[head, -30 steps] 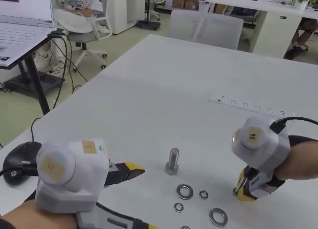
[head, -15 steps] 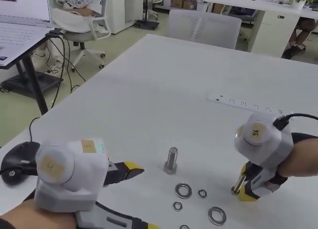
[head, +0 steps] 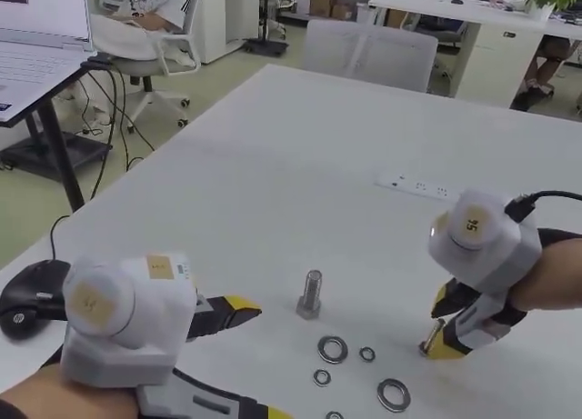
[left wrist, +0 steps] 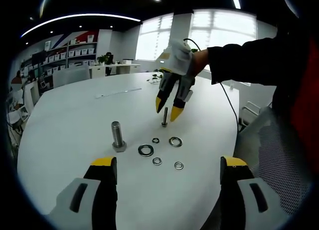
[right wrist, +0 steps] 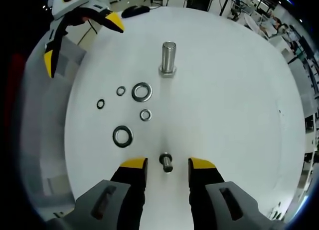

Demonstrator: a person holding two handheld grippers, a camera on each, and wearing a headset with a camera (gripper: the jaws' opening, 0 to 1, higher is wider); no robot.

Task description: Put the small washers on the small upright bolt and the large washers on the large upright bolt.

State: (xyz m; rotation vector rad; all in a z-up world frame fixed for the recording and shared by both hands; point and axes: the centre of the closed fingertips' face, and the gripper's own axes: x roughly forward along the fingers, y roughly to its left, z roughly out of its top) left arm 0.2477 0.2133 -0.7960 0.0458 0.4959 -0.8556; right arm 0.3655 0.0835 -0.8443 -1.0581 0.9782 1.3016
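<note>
The right gripper [right wrist: 168, 163] hangs low over the white table [head: 273, 164] with its jaws apart, one on each side of the small upright bolt [right wrist: 166, 160]; a strip of table shows between the bolt and each jaw, so nothing is clamped. The small bolt stands on its head near the person's right. The large upright bolt [head: 309, 294] stands on its hex head to the left of it, well apart from it. Five washers lie flat and loose on the table between the bolts and the near edge: the nearer large washer [head: 394, 394] close to the edge; the farther large washer [head: 333, 349] just in front of the large bolt; one small washer [head: 366, 354] just beside that; a second small washer [head: 322, 377] a little nearer; a third small washer [right wrist: 100, 104] nearest the left gripper [left wrist: 169, 162]. The left gripper hovers above the table at the person's left, its jaws spread wide and holding nothing, pointed toward the bolts. A white power strip [head: 416, 186] lies farther back on the table; a black mouse [head: 23, 301] sits at the table's left edge.
</note>
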